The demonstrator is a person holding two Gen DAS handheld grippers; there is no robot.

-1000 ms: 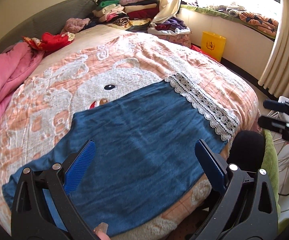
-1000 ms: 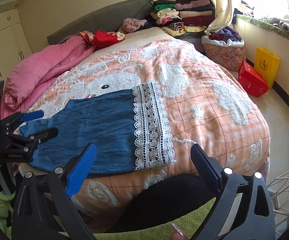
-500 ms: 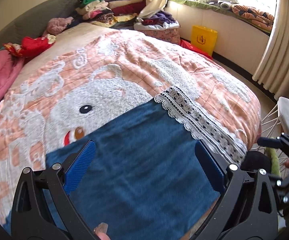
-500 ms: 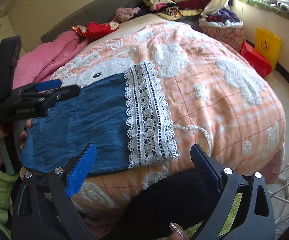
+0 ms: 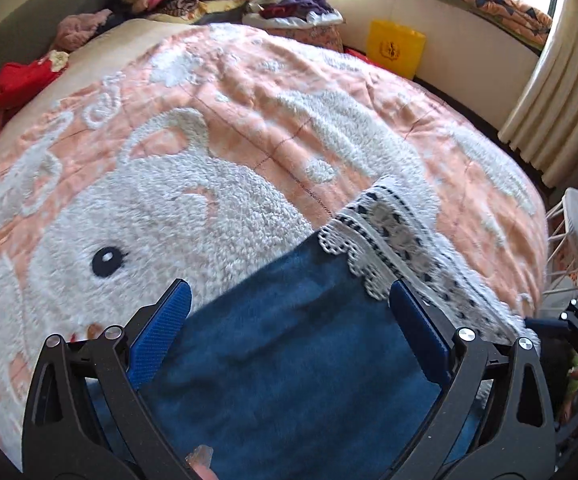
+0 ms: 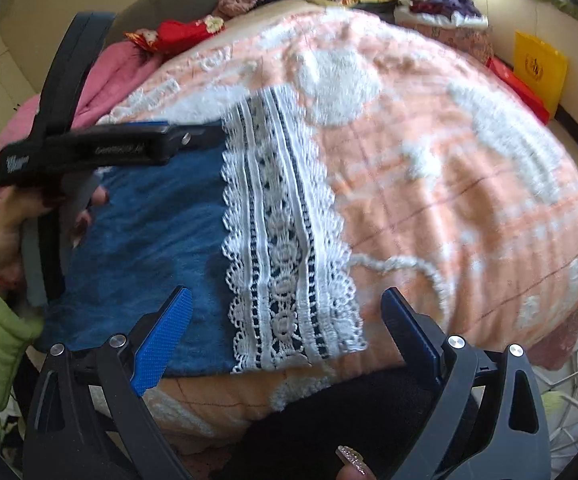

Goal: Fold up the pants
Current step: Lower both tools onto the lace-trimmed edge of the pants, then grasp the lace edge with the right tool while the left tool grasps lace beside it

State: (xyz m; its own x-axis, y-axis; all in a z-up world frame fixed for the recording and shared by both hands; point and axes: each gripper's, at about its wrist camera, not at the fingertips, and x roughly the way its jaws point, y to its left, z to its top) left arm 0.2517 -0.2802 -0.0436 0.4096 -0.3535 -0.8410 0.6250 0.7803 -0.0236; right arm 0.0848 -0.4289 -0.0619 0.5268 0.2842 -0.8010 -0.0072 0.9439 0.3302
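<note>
**Asker:** Blue denim, is that what the left wrist view shows?

**Describer:** Yes. The pants (image 5: 289,360) lie flat on a peach blanket (image 5: 249,92) covering the bed, spread out so they can be folded. The left gripper (image 5: 289,328) hovers low over the far edge with its blue pads wide apart, gripping nothing; it looks lined up to pinch that edge. A white lace hem (image 5: 401,248) trims the leg ends.

**Asker:** And the right wrist view?

**Describer:** The right gripper (image 6: 285,328) is equally wide open and empty, poised above the lace hem's near corner. Across the pants, a hand (image 6: 13,224) in a green sleeve holds the left gripper over the cloth.
</note>
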